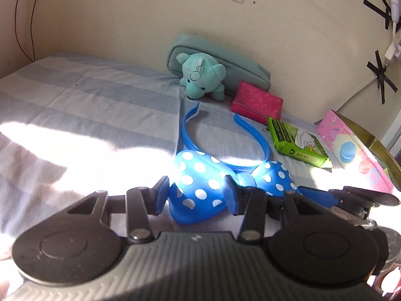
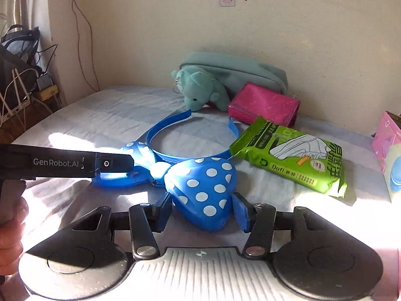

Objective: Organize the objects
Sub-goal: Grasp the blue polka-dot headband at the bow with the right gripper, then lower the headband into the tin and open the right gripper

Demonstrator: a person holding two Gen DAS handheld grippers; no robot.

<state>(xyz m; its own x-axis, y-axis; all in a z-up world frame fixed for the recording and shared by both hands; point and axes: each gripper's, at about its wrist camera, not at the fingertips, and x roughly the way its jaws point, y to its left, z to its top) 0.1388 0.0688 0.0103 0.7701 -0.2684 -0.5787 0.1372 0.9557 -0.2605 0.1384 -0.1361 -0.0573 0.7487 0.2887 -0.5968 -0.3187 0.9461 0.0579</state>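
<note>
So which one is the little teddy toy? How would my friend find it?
Look along the cream wall at the back of the blue-striped bed cover. There, leaning against a long mint-green zip pouch, sits the small mint-green plush bear. It alone is fuzzy, with a metal key ring.

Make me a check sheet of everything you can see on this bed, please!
Surface: striped blue bedsheet, wrinkled, sunlit patches.
Job's things: blue polka-dot bow headband lying flat; teal plush bear leaning on teal pouch; pink wallet; green tissue pack; pink box at the edge.
Clutter: nothing seen.
Grippers: left gripper around one bow lobe, right gripper around the other; whether they are clamped, cannot tell.
Cables: thin wire down the wall; white cords beside the bed.
Surroundings: cream wall, black tape crosses.
</note>
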